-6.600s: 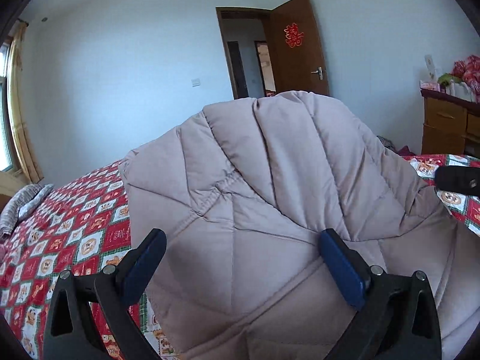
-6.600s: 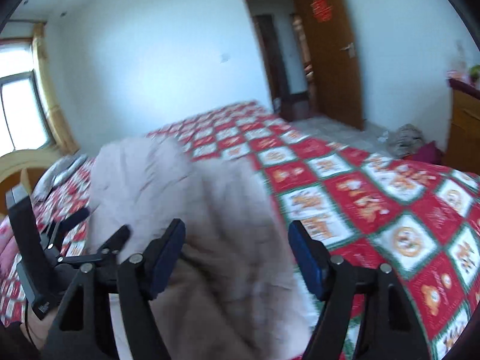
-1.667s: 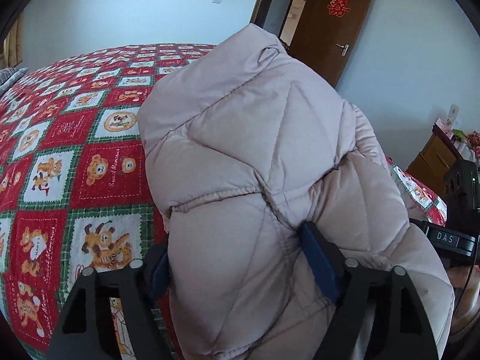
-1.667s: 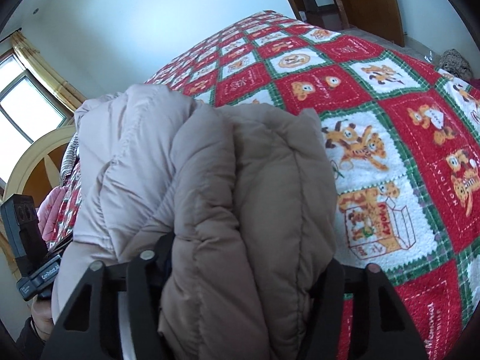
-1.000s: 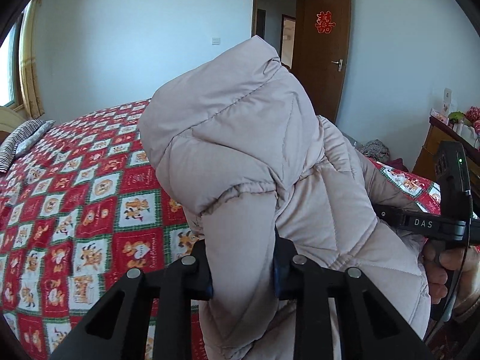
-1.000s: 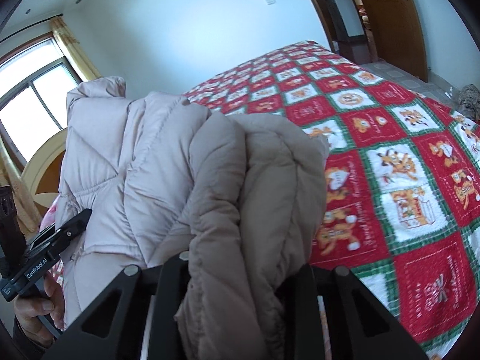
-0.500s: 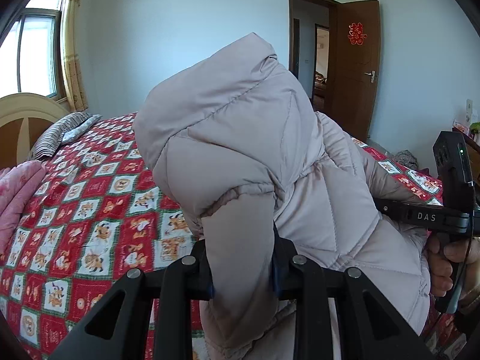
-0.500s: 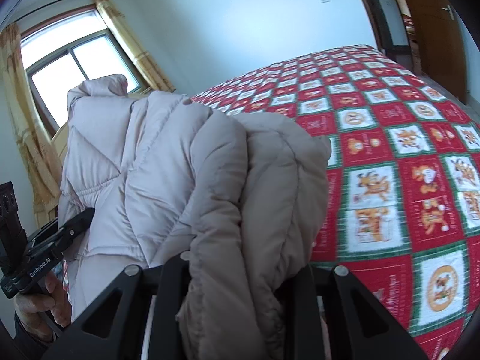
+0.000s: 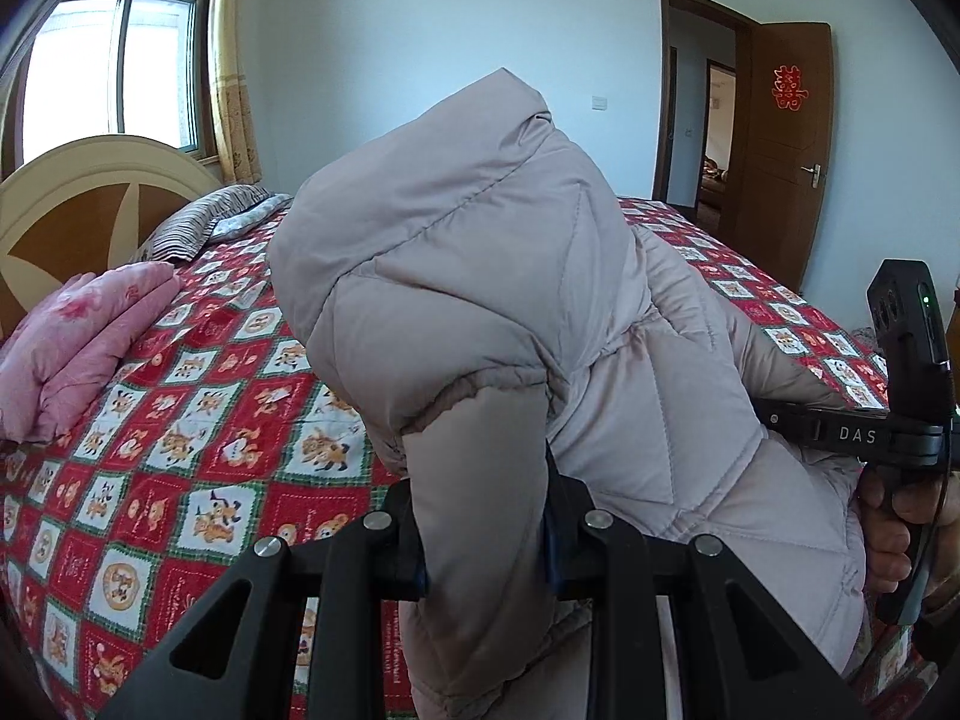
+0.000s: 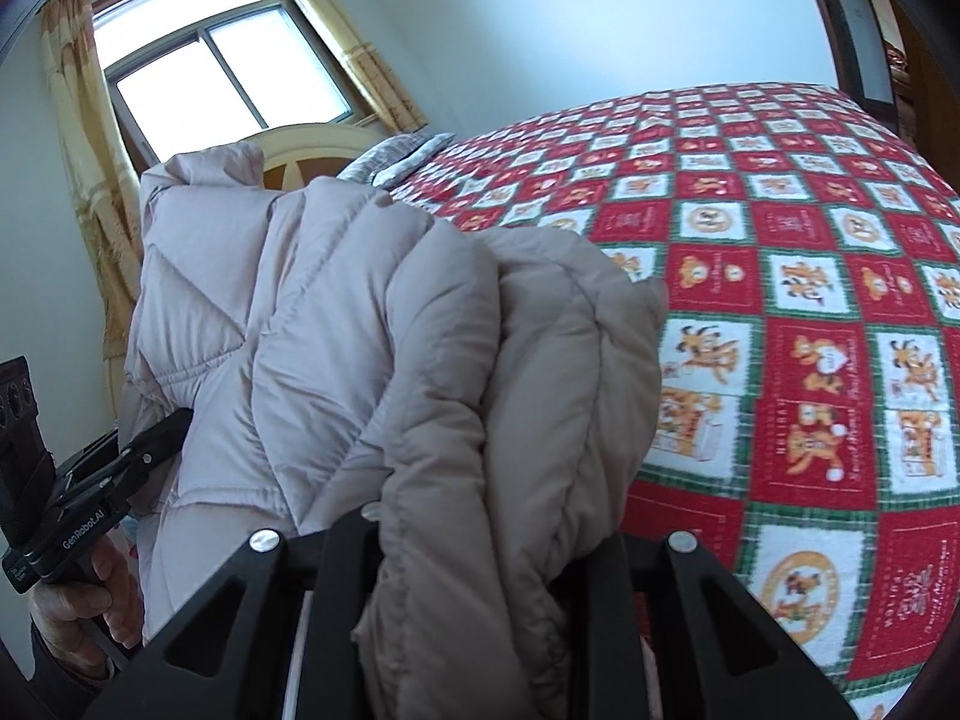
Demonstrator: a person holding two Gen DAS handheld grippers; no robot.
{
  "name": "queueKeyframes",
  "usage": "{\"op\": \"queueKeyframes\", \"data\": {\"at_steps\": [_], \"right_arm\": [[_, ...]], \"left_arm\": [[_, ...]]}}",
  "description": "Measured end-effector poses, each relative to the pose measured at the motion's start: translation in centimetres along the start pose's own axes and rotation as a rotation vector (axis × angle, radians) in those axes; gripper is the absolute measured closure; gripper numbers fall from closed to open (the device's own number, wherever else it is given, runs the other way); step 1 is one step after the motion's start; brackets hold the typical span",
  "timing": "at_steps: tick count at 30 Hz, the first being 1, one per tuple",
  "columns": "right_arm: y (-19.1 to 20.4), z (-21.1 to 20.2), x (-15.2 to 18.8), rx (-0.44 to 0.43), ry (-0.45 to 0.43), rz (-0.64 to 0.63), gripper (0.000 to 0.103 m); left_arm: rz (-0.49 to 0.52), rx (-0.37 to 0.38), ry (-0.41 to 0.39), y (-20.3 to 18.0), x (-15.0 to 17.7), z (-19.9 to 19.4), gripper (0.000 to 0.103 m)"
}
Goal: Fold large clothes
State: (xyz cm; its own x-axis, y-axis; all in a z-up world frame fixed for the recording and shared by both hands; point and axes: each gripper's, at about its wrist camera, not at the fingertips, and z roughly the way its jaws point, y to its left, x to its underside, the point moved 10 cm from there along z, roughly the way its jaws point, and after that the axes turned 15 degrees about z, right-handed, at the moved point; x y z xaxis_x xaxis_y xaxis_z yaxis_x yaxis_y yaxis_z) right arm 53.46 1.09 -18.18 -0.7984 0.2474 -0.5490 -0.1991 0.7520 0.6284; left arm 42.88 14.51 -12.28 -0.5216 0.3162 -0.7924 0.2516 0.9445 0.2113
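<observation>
1. The pale padded jacket (image 9: 498, 300) hangs bunched above the bed (image 9: 198, 420), held up between both claws.
2. The left claw (image 9: 485, 531) is clamped on a thick fold of it.
3. The right claw (image 10: 480, 564) pinches another bundled fold.
4. A folded pink quilt (image 9: 78, 336) lies beside the striped pillow (image 9: 198, 222) by the headboard (image 9: 90, 198).

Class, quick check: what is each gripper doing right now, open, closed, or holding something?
Left gripper: closed on a fold of the pale pinkish-beige quilted puffer coat.
Right gripper: closed on a bunched fold of the same coat.
</observation>
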Motion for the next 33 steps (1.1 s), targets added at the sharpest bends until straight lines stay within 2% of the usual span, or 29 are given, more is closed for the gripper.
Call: {"op": "queueKeyframes", "data": {"at_steps": [10, 20, 25, 28, 30, 33], "right_arm": [[4.0, 3.6, 2.3, -0.014, 0.069, -0.038, 0.08], [4.8, 6.1, 3.1, -0.004, 0.112, -0.035, 0.079], [4.7, 6.9, 3.2, 0.001, 0.121, -0.035, 0.08], [4.5, 7.0, 3.2, 0.001, 0.125, -0.031, 0.08], [4.3, 7.2, 3.3, 0.001, 0.128, -0.025, 0.08], [4.0, 7.4, 3.4, 0.004, 0.131, -0.02, 0.079]], "left_arm": [[-0.045, -0.047, 0.039, 4.5, 3.3, -0.2, 0.075], [-0.075, -0.045, 0.08, 6.3, 5.8, 1.3, 0.075], [-0.057, -0.051, 0.096, 6.5, 6.3, 1.9, 0.074], [-0.048, -0.064, 0.103, 6.6, 6.5, 2.3, 0.07], [-0.015, -0.097, 0.112, 6.6, 6.6, 2.5, 0.059], [-0.001, -0.12, 0.121, 6.6, 7.0, 3.0, 0.052]]}}
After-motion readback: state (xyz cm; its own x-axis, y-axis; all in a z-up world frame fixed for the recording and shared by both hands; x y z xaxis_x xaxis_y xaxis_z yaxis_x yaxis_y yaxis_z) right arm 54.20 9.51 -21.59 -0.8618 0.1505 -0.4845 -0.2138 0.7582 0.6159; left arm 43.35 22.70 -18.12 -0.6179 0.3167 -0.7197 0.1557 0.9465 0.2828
